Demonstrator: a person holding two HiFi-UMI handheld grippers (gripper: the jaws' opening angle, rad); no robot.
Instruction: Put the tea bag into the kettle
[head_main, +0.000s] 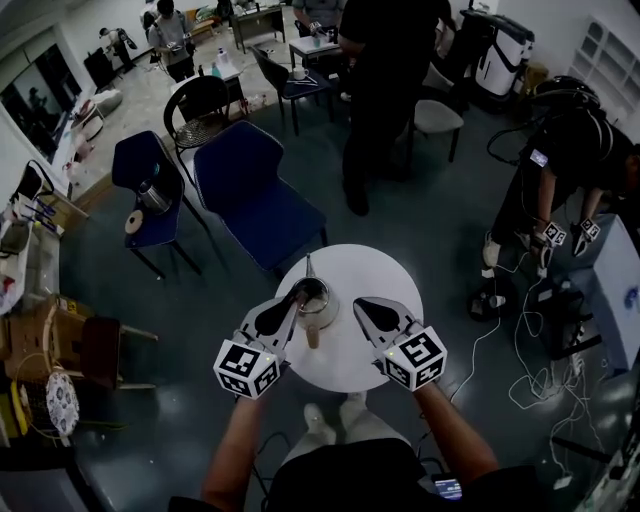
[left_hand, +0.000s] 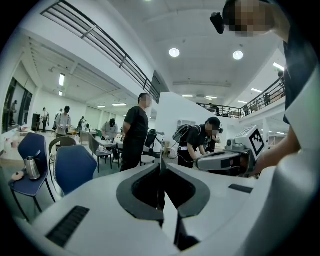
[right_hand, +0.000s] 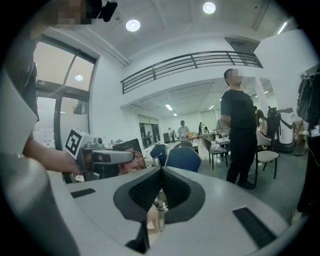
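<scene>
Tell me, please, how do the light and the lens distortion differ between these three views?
Head view: the floor is dim, the white table is the brightest part, and straight lines bend near the edges. Left gripper view: a round frame with black corners; two ceiling lamps glare. Right gripper view: the same round frame; the balcony railing curves strongly.

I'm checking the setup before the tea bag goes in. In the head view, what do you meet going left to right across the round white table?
left gripper → kettle → right gripper
</scene>
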